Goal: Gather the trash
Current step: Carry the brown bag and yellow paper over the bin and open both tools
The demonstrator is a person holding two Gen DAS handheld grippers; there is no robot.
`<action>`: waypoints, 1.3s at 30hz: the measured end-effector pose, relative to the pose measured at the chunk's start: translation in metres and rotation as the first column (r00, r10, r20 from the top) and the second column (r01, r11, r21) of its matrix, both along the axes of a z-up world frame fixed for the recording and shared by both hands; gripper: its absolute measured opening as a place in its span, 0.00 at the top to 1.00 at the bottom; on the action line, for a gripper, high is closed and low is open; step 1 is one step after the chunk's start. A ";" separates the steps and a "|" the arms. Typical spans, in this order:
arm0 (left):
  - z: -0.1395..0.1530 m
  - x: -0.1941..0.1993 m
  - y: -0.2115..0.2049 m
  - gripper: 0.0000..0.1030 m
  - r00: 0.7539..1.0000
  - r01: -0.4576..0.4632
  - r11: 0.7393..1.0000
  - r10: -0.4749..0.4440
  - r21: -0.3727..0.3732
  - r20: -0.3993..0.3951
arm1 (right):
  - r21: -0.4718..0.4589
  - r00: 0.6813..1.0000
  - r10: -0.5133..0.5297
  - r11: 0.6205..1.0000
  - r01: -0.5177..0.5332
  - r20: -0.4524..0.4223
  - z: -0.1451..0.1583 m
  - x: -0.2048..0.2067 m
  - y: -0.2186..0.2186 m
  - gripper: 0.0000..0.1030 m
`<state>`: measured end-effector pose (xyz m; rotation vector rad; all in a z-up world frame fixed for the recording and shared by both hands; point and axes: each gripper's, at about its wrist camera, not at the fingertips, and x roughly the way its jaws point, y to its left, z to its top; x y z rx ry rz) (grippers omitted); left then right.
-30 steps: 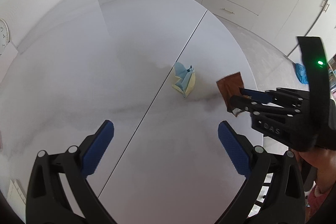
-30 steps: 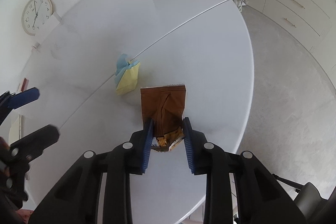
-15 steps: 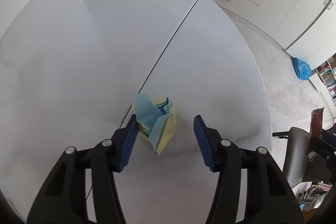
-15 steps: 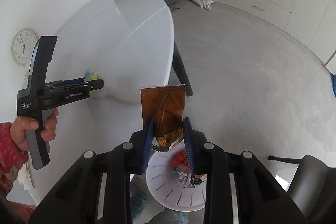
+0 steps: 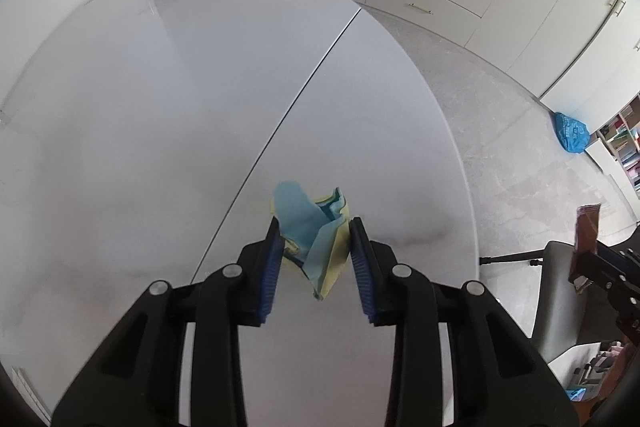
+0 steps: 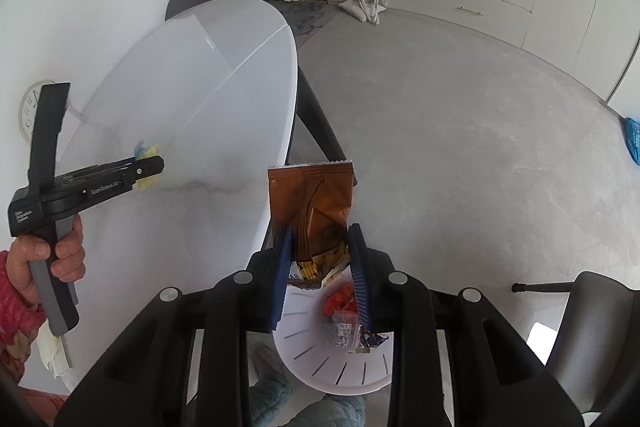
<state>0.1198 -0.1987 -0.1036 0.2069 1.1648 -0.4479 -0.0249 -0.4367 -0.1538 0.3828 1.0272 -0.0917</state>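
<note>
Left wrist: crumpled paper (image 5: pixel 316 231) between closing jaws

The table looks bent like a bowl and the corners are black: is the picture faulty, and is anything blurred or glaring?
Left wrist view: fisheye lens curves the table and blacks out corners; soft daylight sheen, faint shadow by the crumpled blue and yellow paper, all sharp. Right wrist view: same bending, brown wrapper crisp, bright glare on the tabletop's far end.
</note>
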 end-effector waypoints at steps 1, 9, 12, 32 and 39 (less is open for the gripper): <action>0.009 -0.009 0.001 0.68 1.000 0.001 1.000 -0.001 -0.005 0.004 | 0.001 1.000 -0.003 1.000 0.003 0.003 0.002 -0.003 0.001 0.72; 0.067 -0.104 0.005 0.68 0.996 0.084 0.995 -0.083 -0.061 0.022 | -0.020 0.999 -0.011 1.000 0.012 0.034 0.027 -0.063 0.012 0.71; 0.075 -0.132 0.006 0.68 0.991 0.131 0.988 -0.130 -0.085 0.012 | -0.023 0.999 -0.018 1.000 0.018 0.033 0.032 -0.082 0.015 0.70; 0.053 -0.180 -0.016 0.68 0.984 0.179 0.984 -0.179 0.000 -0.022 | -0.006 0.948 0.051 0.998 -0.056 -0.313 -0.212 -0.033 0.019 0.25; 0.038 -0.182 -0.047 0.68 0.976 0.215 0.976 -0.214 0.024 -0.041 | -0.003 0.965 -0.053 0.999 0.054 -0.256 -0.182 -0.057 -0.022 0.11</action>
